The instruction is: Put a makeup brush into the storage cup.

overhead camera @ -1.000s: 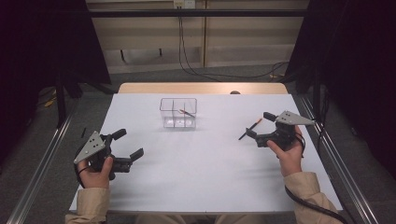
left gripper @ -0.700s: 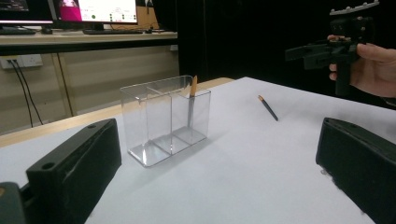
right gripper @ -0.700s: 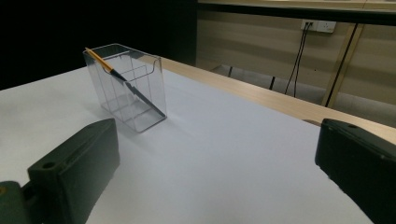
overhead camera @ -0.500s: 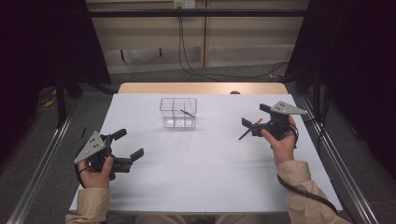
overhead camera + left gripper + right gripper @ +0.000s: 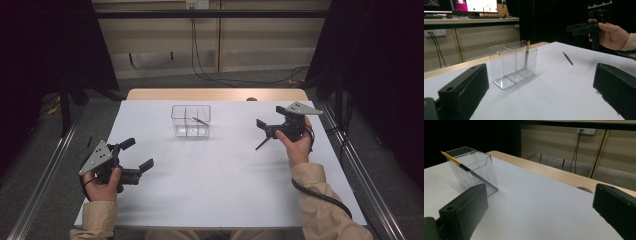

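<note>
Now that the right gripper (image 5: 265,127) has risen, jaws spread, the loose pencil (image 5: 262,143) lies ungrasped — the clear box (image 5: 176,125) waits; the left gripper (image 5: 137,155) rests spread too.

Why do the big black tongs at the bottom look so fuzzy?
In the left gripper view the tongs sit very near the camera, so they blur, while the clear box and loose pencil stay sharp. The right gripper view's tongs blur likewise. The high view is dim, dark at both sides.
</note>
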The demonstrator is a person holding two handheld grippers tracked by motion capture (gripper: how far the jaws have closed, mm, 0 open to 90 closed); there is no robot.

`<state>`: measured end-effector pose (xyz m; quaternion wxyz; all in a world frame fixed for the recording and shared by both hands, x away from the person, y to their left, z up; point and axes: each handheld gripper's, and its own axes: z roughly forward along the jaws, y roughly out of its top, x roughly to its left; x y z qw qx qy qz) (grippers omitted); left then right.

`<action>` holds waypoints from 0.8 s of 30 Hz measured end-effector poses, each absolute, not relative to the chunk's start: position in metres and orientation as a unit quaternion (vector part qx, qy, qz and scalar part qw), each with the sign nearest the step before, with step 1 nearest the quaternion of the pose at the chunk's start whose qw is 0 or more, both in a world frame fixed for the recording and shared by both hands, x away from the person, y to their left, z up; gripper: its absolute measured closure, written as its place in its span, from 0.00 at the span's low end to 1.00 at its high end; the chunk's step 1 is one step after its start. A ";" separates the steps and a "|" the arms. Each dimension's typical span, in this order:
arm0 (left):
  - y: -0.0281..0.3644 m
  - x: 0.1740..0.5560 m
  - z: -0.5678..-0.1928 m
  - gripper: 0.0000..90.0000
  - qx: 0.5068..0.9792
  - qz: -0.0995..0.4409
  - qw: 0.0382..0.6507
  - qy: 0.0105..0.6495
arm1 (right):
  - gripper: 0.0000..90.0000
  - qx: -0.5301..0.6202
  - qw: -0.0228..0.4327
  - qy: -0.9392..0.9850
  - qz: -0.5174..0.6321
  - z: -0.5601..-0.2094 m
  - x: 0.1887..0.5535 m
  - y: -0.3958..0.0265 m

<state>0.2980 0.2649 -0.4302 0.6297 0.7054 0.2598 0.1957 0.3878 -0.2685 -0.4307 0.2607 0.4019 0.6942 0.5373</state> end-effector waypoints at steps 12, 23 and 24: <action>0.264 0.298 -0.430 0.00 0.704 0.196 0.631 0.258 | 0.00 0.412 0.258 0.694 0.531 -0.435 0.404 -0.267; 0.263 0.298 -0.430 0.00 0.707 0.195 0.630 0.255 | 0.00 0.405 0.255 0.708 0.520 -0.435 0.410 -0.257; 0.264 0.298 -0.430 0.00 0.709 0.195 0.628 0.255 | 0.00 0.407 0.253 0.708 0.519 -0.436 0.410 -0.257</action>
